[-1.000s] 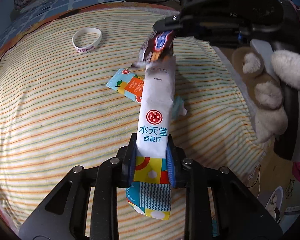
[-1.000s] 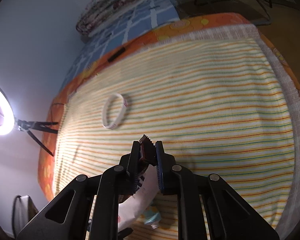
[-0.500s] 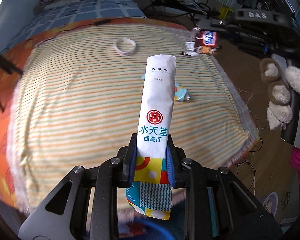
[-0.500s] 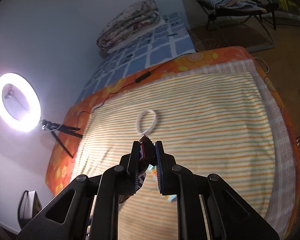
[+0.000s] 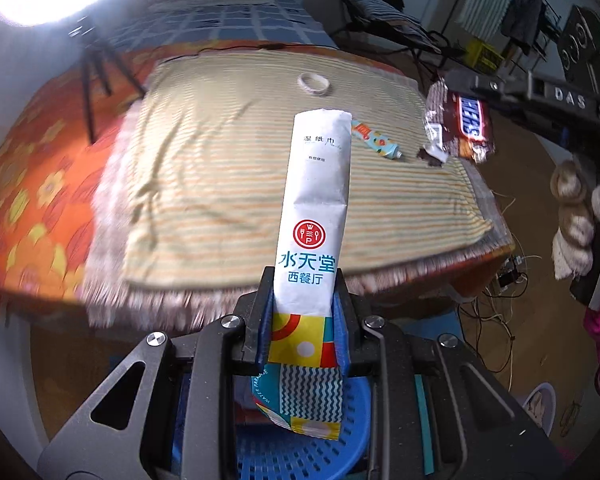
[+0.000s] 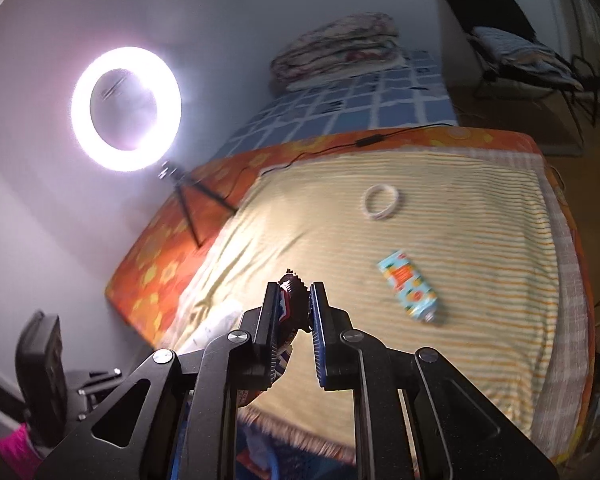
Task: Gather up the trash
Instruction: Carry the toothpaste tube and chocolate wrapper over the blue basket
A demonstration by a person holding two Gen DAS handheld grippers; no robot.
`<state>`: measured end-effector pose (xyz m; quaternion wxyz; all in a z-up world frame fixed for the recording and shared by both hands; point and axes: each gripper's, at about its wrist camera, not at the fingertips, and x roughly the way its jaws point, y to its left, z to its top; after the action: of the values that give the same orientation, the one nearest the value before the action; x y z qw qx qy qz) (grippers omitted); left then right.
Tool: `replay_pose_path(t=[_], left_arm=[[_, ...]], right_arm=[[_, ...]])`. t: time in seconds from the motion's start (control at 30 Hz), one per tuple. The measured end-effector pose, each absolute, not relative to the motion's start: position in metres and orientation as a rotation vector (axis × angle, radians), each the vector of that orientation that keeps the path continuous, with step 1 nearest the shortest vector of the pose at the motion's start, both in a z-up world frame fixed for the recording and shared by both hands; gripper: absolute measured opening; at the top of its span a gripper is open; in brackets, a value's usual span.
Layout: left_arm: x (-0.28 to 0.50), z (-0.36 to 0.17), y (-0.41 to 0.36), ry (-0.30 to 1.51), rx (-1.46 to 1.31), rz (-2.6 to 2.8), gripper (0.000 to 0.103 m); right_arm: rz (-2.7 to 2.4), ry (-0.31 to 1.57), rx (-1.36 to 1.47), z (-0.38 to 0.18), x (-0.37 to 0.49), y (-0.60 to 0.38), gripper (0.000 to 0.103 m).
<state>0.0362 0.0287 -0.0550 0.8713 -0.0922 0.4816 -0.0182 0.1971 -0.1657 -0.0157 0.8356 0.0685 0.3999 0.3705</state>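
Above the blue basket point(image 5: 300, 436), left hand-held gripper point(image 5: 303, 312) clamped on wet-wipe packet point(image 5: 314, 216), right hand-held gripper point(image 6: 297, 308) pinching Snickers wrapper point(image 5: 460, 124), probably for dropping in.

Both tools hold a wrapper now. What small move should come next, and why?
Probably open the left tool to drop the wet-wipe packet: the blue basket lies directly below it. The right tool grips the candy wrapper over the bed's edge.

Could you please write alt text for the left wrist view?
The left gripper clamps a long white wet-wipe packet above a blue basket. Beyond, a striped blanket holds a small tube and a white wristband.
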Motion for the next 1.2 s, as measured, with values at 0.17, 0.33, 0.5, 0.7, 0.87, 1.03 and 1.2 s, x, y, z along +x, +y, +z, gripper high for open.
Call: replay_pose_path(t=[0.17,0.33,0.5,0.7,0.87,1.03,1.2], left_arm=[[-0.004,-0.058,0.038,1.020,-0.215,-0.005,0.024],[-0.037,-0.069,0.046,1.036,-0.244,0.028,0.024],[-0.062,-0.086,0.051,1.062,-0.294,0.050,0.024],[-0.082,-0.111,0.060,1.112,-0.351,0.075,0.024],[-0.094,-0.127,0.065,1.146,-0.385,0.097,0.024],[-0.100,-0.143,0.067,1.181,-0.412,0.112,0.024],[-0.103,-0.156,0.069,1.211,-0.425,0.122,0.024]], right_arm=[[0.846,0.857,0.112,-0.022,0.156,-0.153,0.013],[0.880,0.859,0.066,-0.033,0.124,-0.144,0.013],[0.898,0.873,0.023,-0.047,0.097,-0.133,0.013],[0.918,0.915,-0.030,-0.069,0.070,-0.119,0.013],[0.940,0.943,-0.070,-0.083,0.051,-0.107,0.013],[0.958,0.964,-0.112,-0.097,0.035,-0.097,0.013],[0.968,0.996,-0.134,-0.111,0.026,-0.090,0.013]])
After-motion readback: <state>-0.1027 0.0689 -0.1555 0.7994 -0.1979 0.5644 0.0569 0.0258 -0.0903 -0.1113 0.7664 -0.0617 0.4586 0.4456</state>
